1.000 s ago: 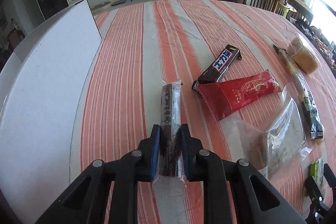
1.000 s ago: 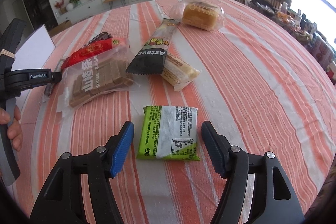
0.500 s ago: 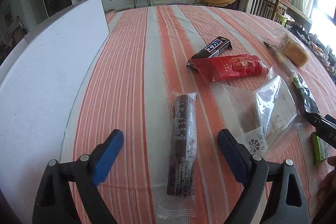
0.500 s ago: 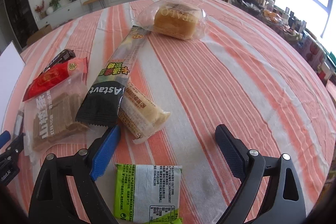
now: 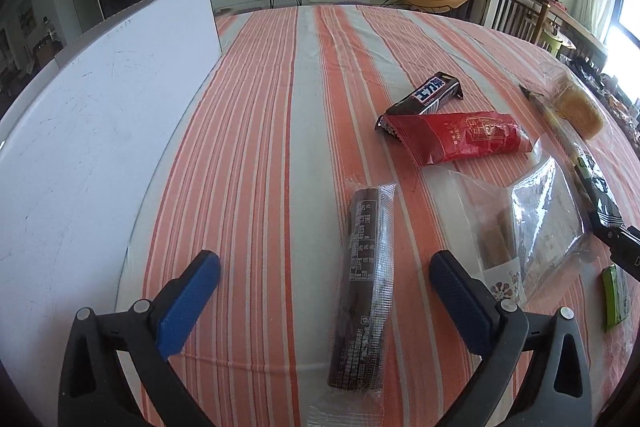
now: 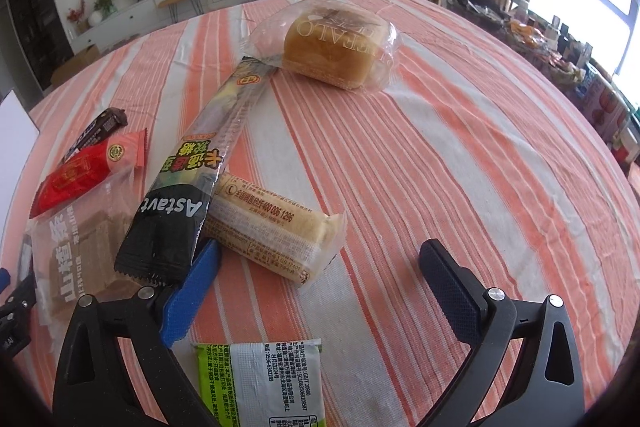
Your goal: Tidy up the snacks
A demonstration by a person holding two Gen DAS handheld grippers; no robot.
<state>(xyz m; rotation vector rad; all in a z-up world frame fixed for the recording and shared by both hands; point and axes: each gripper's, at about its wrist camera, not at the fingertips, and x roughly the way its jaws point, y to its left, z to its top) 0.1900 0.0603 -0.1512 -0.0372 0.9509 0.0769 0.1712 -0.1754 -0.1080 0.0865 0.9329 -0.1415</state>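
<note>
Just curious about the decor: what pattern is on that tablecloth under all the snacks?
Orange and pale grey-white stripes; the tablecloth shows best in the left wrist view.

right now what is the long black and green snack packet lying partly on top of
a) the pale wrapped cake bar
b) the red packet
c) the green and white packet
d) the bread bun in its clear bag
a, in the right wrist view the black end of the long packet overlaps the near end of the pale cake bar, while the other three lie clear of it.
</note>
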